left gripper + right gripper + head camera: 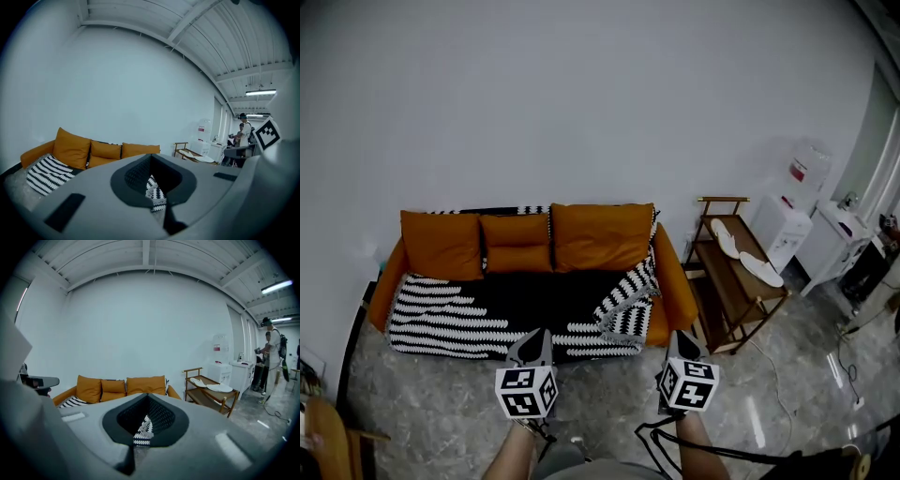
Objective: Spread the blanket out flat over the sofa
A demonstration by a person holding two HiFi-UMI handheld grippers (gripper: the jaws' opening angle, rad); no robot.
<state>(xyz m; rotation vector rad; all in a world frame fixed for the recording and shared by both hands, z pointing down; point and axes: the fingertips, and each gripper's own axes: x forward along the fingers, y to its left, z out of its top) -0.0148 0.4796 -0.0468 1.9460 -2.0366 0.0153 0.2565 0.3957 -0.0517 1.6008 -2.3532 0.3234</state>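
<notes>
The black-and-white blanket (478, 314) is draped over the sofa (680, 281) seat, but it's bunched up at the sofa's right end. The left gripper (534, 339) and right gripper (682, 343) are both clamped closed on nothing, just in front of the sofa.

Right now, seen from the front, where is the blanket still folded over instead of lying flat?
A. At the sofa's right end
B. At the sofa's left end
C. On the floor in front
A: the blanket lies flat over most of the seat, but a striped fold of it is heaped against the right arm of the sofa.
</notes>
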